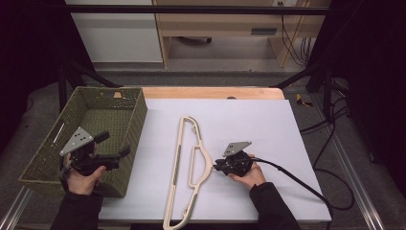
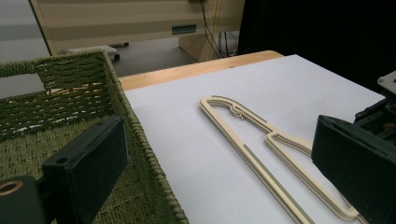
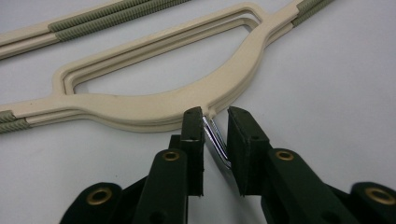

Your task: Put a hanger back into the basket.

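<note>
Two cream plastic hangers (image 1: 207, 160) (image 2: 247, 154) (image 3: 163, 105) with grey-green ribbed strips lie stacked on the white sheet (image 1: 249, 120), running front to back. My right gripper (image 1: 216, 165) (image 3: 215, 114) is low on the sheet at their right side. Its jaws stand narrowly apart around the chrome hook (image 3: 215, 140); the left pad touches the hook's top, and a slim gap shows at the right pad. My left gripper (image 1: 114, 143) (image 2: 222, 163) hovers open over the right wall of the woven green basket (image 1: 139, 124) (image 2: 140, 140), with nothing between its jaws.
The basket sits at the table's left, its inside bare. A black cable (image 1: 297, 179) trails from the right gripper off the sheet's right edge. A wooden table edge (image 1: 210, 92) shows behind the sheet, with metal frame bars along the sides.
</note>
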A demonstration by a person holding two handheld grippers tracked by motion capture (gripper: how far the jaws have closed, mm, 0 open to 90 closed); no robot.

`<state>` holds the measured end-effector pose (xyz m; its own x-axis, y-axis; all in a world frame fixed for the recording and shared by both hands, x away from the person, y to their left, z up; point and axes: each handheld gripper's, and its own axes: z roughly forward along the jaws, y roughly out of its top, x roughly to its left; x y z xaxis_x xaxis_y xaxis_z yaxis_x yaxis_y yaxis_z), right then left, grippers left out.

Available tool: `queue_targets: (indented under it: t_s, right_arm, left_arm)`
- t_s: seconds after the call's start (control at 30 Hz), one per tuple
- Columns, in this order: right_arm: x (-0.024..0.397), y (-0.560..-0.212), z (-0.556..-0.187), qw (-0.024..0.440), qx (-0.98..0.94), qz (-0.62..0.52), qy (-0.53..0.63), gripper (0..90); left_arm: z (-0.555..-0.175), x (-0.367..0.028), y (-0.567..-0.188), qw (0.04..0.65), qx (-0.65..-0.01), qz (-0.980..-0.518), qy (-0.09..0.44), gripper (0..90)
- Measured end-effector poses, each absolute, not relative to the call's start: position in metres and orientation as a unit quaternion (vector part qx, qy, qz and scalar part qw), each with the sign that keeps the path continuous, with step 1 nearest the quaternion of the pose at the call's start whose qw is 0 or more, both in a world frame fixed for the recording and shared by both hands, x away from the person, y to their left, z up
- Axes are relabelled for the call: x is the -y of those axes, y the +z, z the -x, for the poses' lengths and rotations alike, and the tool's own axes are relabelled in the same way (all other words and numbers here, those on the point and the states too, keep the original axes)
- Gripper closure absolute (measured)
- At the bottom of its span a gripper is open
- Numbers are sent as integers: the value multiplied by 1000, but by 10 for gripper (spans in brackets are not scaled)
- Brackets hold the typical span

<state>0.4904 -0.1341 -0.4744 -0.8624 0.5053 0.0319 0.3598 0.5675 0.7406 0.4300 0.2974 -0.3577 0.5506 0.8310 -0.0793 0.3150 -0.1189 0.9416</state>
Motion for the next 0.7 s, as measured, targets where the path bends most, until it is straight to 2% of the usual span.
queue_targets:
  t_s: [0.13,0.3,0.37,0.7]
  right_arm:
    - [135,-475,-493,89,-881,-238,399,807]
    - [135,-479,-495,85,-885,-229,397,781]
    - [135,-477,-494,90,-886,-224,395,818]
    - [138,-472,-493,70,-891,-215,394,857]
  left_arm:
    - [-431,-297,-358,524,-404,-708,247,36]
    - [-431,-296,-359,522,-404,-709,248,37]
    - [-431,-295,-358,522,-403,-709,248,37]
    - [-431,-296,-359,522,-403,-710,249,38]
